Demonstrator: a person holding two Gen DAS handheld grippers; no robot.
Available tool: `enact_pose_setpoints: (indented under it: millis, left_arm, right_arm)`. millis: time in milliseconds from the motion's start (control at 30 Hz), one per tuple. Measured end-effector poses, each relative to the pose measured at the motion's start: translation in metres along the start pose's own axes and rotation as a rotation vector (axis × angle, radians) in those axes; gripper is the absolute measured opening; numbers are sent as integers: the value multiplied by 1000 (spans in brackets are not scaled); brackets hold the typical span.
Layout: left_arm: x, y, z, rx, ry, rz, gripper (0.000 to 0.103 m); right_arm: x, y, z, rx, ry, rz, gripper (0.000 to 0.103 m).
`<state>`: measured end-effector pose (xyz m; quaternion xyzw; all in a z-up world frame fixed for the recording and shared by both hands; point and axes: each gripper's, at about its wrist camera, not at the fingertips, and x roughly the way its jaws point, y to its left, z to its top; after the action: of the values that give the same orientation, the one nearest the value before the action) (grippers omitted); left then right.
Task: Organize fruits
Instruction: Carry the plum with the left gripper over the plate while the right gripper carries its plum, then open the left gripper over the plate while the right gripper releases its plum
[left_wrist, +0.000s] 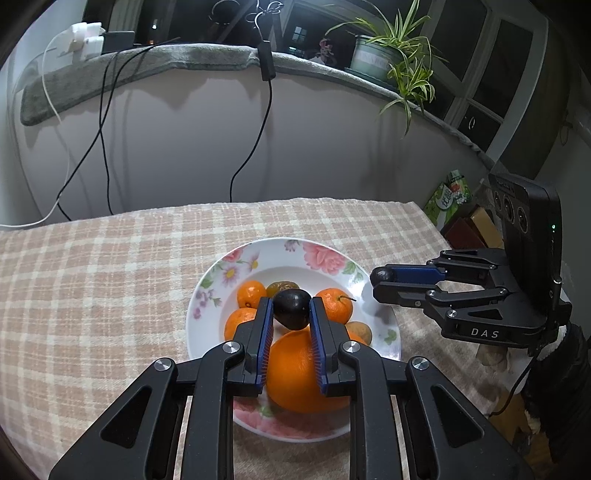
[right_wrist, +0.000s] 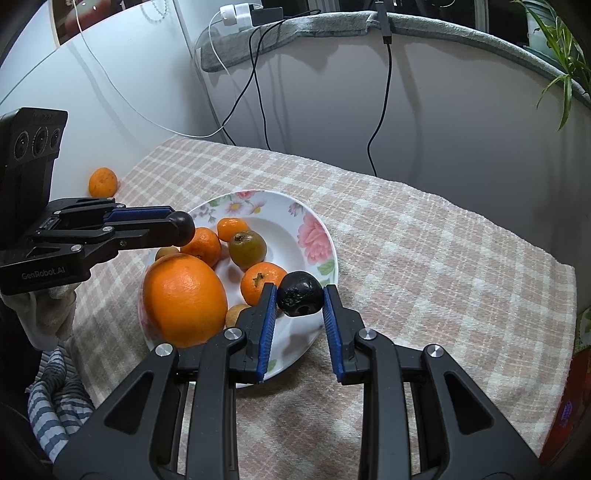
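Note:
A floral plate (left_wrist: 280, 246) on the checked tablecloth holds a big orange (left_wrist: 299, 373), several tangerines (left_wrist: 251, 293) and small brownish-green fruits (left_wrist: 283, 286). My left gripper (left_wrist: 290, 306) hangs over the plate, shut on a dark, nearly black fruit (left_wrist: 291, 312). My right gripper (right_wrist: 301, 295) is shut on a second dark fruit (right_wrist: 300, 300) above the plate's right rim (right_wrist: 321, 236). In the right wrist view, the left gripper (right_wrist: 181, 230) comes in from the left with its dark fruit (right_wrist: 184, 229) at the tips. One tangerine (right_wrist: 103, 181) lies off the plate at the far left.
Black and white cables (left_wrist: 258, 122) hang down the wall behind the table. A potted plant (left_wrist: 391, 59) stands on the ledge at the back right. Boxes (left_wrist: 448, 197) stand past the table's right edge. Striped fabric (right_wrist: 55, 398) lies at the near left.

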<state>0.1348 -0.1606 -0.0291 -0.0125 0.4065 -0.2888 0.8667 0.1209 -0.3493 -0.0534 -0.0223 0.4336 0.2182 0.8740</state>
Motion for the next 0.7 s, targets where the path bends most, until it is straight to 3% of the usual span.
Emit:
enact_pose_setpoints:
  millis: [200,267,367,400,467,633,700]
  left_arm:
    - [0,0,0,3,0,-2,20]
    - [0,-1,0,8,4,-3,32]
    - [-1,-1,0,3,0,-1,41]
    - [-1,-1,0,2,-1,0,44]
    - [-2,-1,-1,0,-2,5,50]
    - [-5,0,0,-14,-17,21,77]
    - [-6,-1,0,-11,-19,33,78]
  right_arm:
    - [0,2,0,-9,-2,2,26]
    - [0,2,0,-11,-5,-1,29]
    - [-5,4,0,-17,-29,-13,65]
    - [-6,5,0,-18,-37,-13,69]
    - [-9,7,0,-26,-44,2,70]
    - [-14,14,0,-55,-68,-34,84]
    - [-15,16,0,-61,-69,-38,84]
